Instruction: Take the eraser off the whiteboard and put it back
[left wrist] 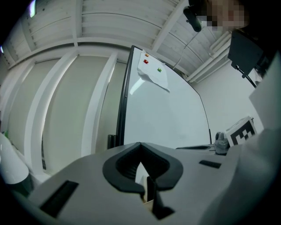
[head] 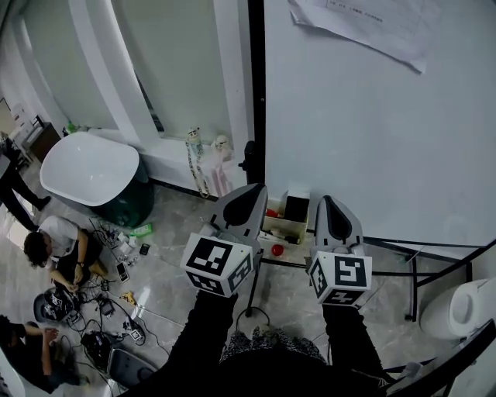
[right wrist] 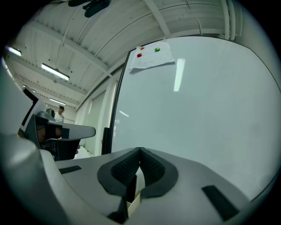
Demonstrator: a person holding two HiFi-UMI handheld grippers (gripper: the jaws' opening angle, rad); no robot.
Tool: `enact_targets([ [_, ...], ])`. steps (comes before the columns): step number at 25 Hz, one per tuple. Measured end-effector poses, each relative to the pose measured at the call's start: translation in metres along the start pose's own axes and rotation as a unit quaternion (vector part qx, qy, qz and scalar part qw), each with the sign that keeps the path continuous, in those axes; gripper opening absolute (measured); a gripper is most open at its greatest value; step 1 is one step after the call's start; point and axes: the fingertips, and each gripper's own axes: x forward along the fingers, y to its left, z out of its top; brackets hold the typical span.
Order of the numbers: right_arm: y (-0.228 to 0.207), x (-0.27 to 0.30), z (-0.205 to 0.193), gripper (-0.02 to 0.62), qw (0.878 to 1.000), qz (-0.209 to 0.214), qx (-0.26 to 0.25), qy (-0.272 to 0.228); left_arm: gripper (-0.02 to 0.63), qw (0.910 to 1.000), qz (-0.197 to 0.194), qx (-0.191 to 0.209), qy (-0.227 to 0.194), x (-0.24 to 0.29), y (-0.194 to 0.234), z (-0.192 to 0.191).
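Black and blocky, the thing I take for the eraser [head: 296, 208] lies in a cream box [head: 285, 229] at the foot of the whiteboard [head: 372, 139], though it is too small to name with certainty. No eraser shows on the board's face in either gripper view. In the head view the left hand-held gripper [head: 254, 190] shows at the block's 9 o'clock and the right hand-held gripper [head: 325, 200] at its 3 o'clock; how far above the box they stand I cannot tell. Each has its jaws pressed together with nothing between them, and both point level at the board. The board is bare except for a sheet of paper [head: 364, 23] at 12 o'clock, pinned by a red magnet [right wrist: 139, 55] and a green magnet [right wrist: 157, 49]. At the box's 7 o'clock sits a small red ball [head: 277, 250]. As I judge it, no grasp is under way: this is either the approach before the pick or the pause after the return. If it is the pick, one hand-held gripper must open, tip down towards the box and close across the block's narrow sides.
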Motion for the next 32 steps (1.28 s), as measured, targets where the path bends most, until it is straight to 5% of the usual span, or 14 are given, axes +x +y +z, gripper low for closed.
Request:
enact_targets([
  [32, -0.013, -0.005, 0.014, 0.008, 0.999, 0.022, -0.025, 0.009, 0.005, 0.9995, 0.030, 0.011, -0.002, 0.013, -0.015, 0.000],
])
